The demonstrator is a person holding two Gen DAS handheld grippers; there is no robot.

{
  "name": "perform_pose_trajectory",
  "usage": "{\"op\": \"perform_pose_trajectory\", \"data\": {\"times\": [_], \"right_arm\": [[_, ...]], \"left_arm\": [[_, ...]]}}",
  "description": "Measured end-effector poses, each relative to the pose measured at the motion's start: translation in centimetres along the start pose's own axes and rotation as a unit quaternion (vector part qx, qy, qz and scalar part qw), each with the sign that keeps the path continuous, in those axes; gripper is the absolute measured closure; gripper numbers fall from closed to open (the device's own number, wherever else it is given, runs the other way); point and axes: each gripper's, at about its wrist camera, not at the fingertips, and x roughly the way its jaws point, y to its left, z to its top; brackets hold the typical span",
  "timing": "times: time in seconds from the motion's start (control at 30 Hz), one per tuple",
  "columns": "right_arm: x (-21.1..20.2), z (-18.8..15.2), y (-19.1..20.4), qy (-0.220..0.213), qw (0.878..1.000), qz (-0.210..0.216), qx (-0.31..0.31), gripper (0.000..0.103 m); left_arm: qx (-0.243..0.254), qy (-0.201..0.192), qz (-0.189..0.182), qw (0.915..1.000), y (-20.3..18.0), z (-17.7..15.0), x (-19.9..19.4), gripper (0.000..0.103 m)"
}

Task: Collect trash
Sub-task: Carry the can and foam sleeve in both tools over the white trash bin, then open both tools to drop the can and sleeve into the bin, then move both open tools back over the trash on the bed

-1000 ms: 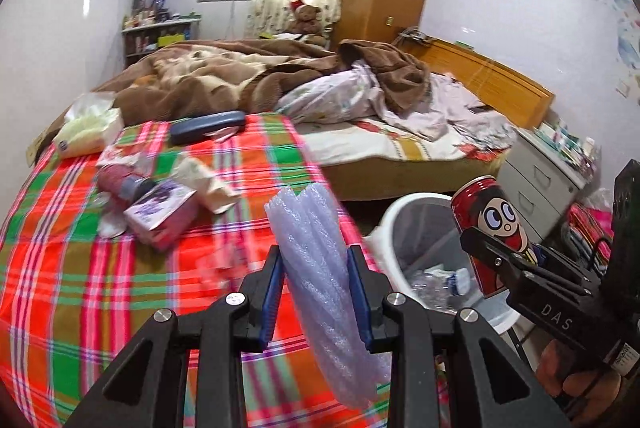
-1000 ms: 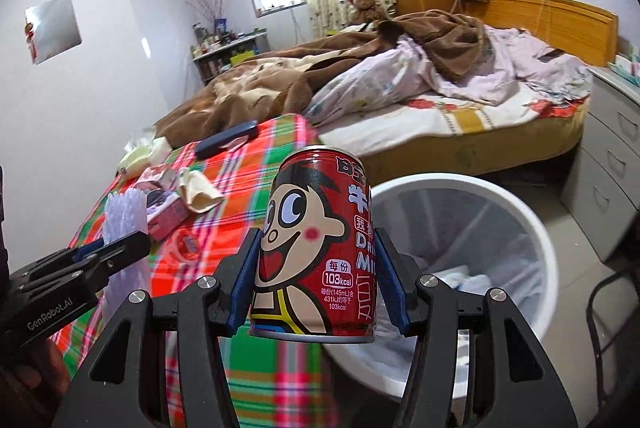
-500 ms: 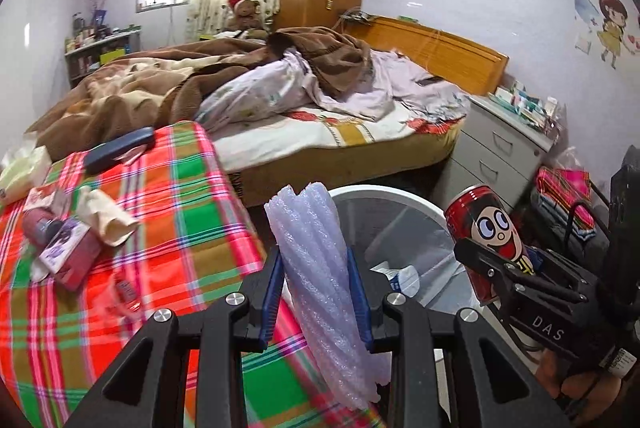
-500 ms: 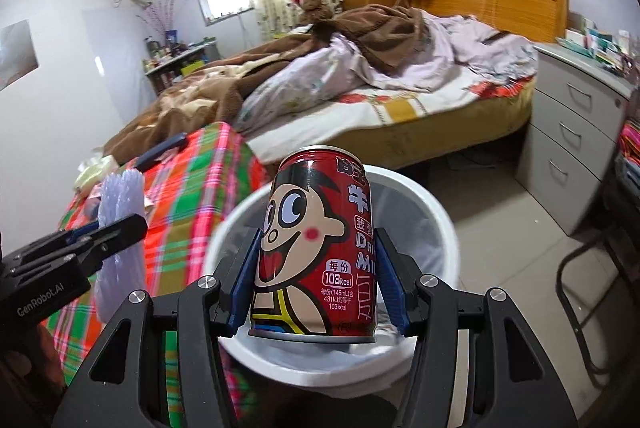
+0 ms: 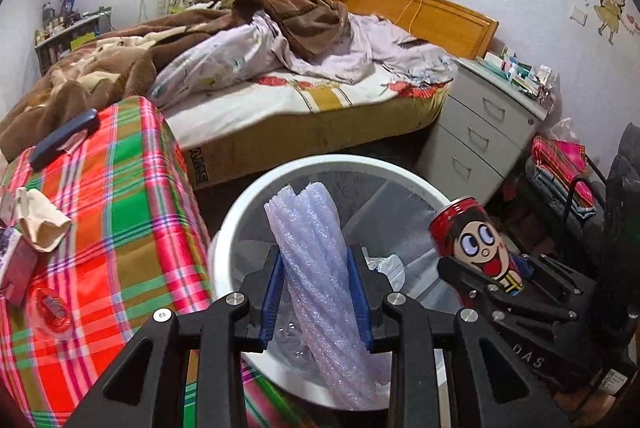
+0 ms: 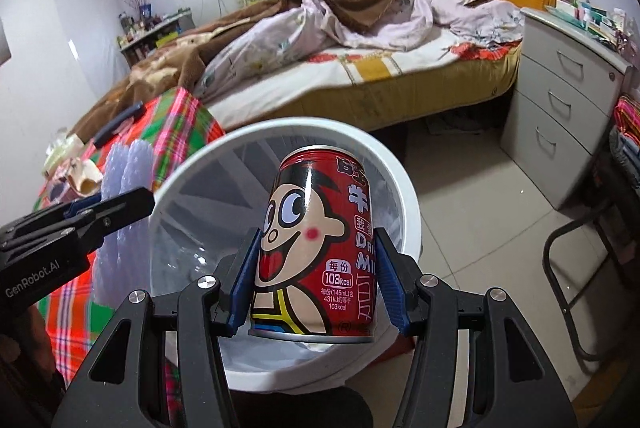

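My left gripper (image 5: 316, 292) is shut on a roll of clear bubble wrap (image 5: 316, 268) and holds it over the open white trash bin (image 5: 340, 163). My right gripper (image 6: 314, 284) is shut on a red drink can with a cartoon face (image 6: 320, 248), upright above the same bin (image 6: 404, 187). The can (image 5: 472, 244) and right gripper also show at the right of the left wrist view. The bubble wrap (image 6: 128, 167) and left gripper show at the left of the right wrist view. Plastic trash lies in the bottom of the bin.
A table with a plaid cloth (image 5: 120, 211) stands left of the bin, carrying a pink box (image 5: 16, 268), crumpled paper (image 5: 40, 224) and a dark case (image 5: 64, 139). A bed (image 5: 304, 95) lies behind, a grey drawer unit (image 5: 480, 131) to the right.
Both grippers have swung right, away from the table, and now hang over the bin's opening. The bubble wrap and the can stay gripped.
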Motion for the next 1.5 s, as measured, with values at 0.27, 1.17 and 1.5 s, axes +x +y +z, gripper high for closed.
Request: {"op": "perform_pose_trajectory", "data": {"times": [0.27,1.17,1.5], "right_arm": [[0.3,-0.3,-0.4,0.004,1.0,0.0,-0.01,0.047],[-2.4,0.2,3.3,-0.044,0.999,0.014,-0.024,0.045],[-2.8,0.0,6.8,-0.055,0.996,0.047,-0.048,0.045]], "left_arm": [[-0.005,0.007,-0.001,1.0,0.1,-0.1,1.1,0.05],[-0.045,-0.053,0.037,0.9969,4.5,-2.1,-7.1,0.049],[-0.076,-0.075,0.067,0.9921,8.6,-4.0,-10.9,0.049]]}}
